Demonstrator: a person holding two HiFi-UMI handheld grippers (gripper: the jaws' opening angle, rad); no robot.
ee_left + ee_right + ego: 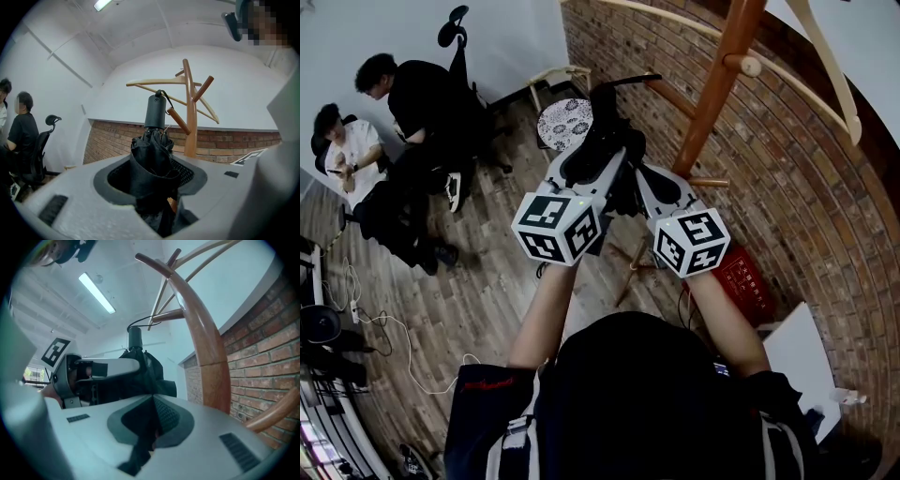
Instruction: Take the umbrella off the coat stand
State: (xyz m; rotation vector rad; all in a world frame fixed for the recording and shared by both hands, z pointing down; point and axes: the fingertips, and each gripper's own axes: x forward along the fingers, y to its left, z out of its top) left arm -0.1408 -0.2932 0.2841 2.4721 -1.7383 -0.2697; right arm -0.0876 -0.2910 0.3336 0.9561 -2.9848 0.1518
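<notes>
A black folded umbrella (602, 141) hangs against the wooden coat stand (712, 89). In the left gripper view its cylindrical handle (154, 111) points up, and its cord loops over a slanted peg (179, 122) of the coat stand (190, 122). My left gripper (598, 167) is shut on the bunched fabric of the umbrella (152, 161), which fills the jaws of the left gripper (154, 183). My right gripper (654, 183) sits just right of it, level. Its pads (171, 416) meet on a thin line, with the umbrella (145, 369) and the left gripper (93, 373) right beyond the right gripper (154, 416).
A brick wall (787, 169) stands close behind the stand. Two people (412, 103) sit at the far left beside an office chair (455, 37). A round patterned stool (564, 122), a red box (745, 281), floor cables (394, 328) and a white board (797, 356) are around.
</notes>
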